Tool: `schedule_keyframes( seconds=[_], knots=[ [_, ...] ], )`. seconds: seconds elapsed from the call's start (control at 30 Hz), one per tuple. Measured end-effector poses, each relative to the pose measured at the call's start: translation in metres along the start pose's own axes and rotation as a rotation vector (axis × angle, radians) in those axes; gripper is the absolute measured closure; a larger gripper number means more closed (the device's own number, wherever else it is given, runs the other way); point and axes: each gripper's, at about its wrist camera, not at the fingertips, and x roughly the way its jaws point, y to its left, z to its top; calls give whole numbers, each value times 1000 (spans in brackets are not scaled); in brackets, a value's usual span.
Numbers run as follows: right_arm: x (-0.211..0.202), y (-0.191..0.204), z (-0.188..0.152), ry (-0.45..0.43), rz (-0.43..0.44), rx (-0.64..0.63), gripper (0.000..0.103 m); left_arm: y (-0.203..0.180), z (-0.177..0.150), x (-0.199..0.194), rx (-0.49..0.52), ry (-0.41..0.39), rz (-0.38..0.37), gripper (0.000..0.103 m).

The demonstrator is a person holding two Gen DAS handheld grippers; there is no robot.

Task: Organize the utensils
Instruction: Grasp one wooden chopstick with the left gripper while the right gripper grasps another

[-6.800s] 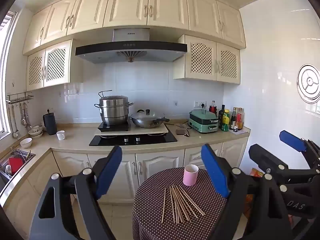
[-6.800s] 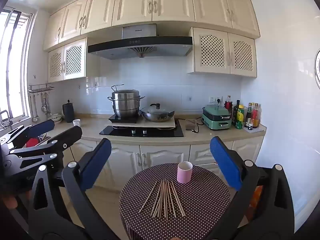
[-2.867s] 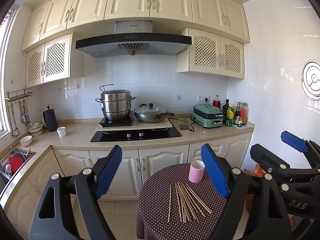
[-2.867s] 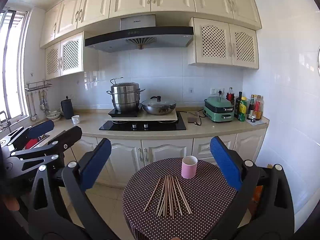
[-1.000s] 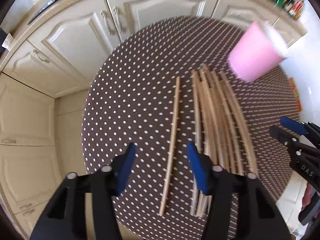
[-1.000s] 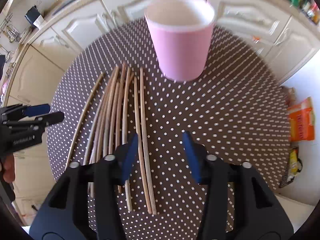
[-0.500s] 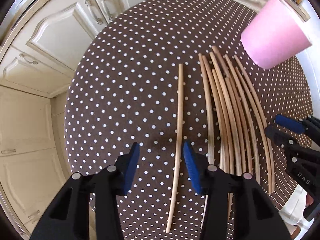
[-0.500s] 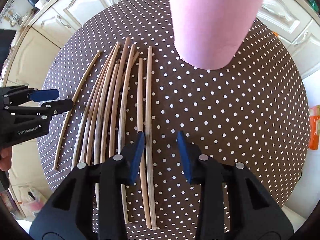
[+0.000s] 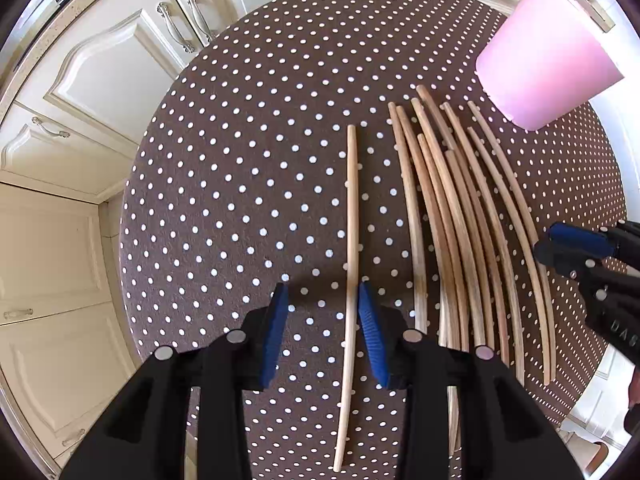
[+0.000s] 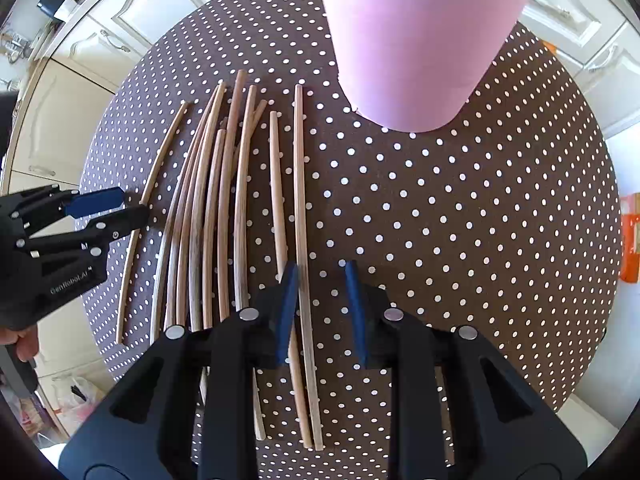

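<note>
Nothing has been put away yet: every chopstick lies flat on the round dotted table (image 9: 224, 184), and the pink cup (image 10: 416, 40) stands upright near the table's far edge, with no sticks seen in it.

Your left gripper (image 9: 322, 332) points down over the lone chopstick (image 9: 351, 240), which lies apart from the rest, toward the table's left edge. Its jaws have just been closing; the stick sits between them beside the right pad, the left pad clear, so no grip is made.

Your right gripper (image 10: 320, 308) is over the outermost chopstick (image 10: 300, 200) on the cup side of the main bundle (image 10: 216, 208). Its jaws have also just been closing and stand narrow; the stick lies against the left pad, the right pad apart. Not gripped.

Judgement: the task is at its first pick. All sticks remain to be gathered and stood in the cup.
</note>
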Motion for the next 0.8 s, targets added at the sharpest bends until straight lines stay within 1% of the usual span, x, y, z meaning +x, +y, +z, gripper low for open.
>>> schedule_keyframes(
  seconds=[0.03, 0.07, 0.1, 0.13, 0.17, 0.27, 0.37, 0.4, 0.43, 0.47, 0.5, 0.53, 0.6, 0.67, 0.73, 0.8],
  knots=[
    [0, -1, 1, 5, 0, 1, 79, 1, -3, -5, -2, -3, -2, 68],
    [0, -1, 2, 9, 0, 4, 80, 3, -8, -9, -3, -9, -3, 76],
    [1, -1, 3, 13, -2, 6, 79, 5, -9, -10, -4, -13, -9, 91],
    [2, 1, 4, 21, -9, 0, 79, 8, -11, -11, -5, -10, -19, 95],
    [3, 4, 6, 31, -20, -13, 79, 9, -15, -15, -8, -8, -30, 97],
    [7, 11, 8, 44, -53, -28, 79, 10, -16, -16, 2, -8, -26, 97],
    [15, 37, 6, 40, -149, -107, 79, 7, -19, -17, 12, -23, -18, 98],
    [16, 48, 3, 29, -181, -138, 79, 6, -21, -18, 9, -26, -26, 98],
    [16, 51, 2, 18, -177, -148, 86, 5, -23, -19, 2, -25, -43, 98],
    [16, 52, 1, 8, -170, -136, 94, 5, -28, -22, -5, -31, -53, 98],
    [16, 49, 1, 8, -159, -111, 97, 3, -33, -26, -8, -46, -59, 98],
    [15, 45, 0, 11, -128, -83, 97, 4, -38, -32, -8, -64, -72, 98],
    [10, 38, -6, -13, -66, -39, 97, 3, -43, -44, -8, -101, -100, 98],
    [4, 33, -12, -35, -33, -8, 97, 4, -48, -56, -6, -137, -125, 98],
    [-4, 29, -17, -61, 24, 31, 97, 2, -52, -67, -2, -167, -146, 98],
    [-12, 26, -21, -93, 42, 56, 97, 1, -57, -79, 6, -204, -160, 98]
  ],
)
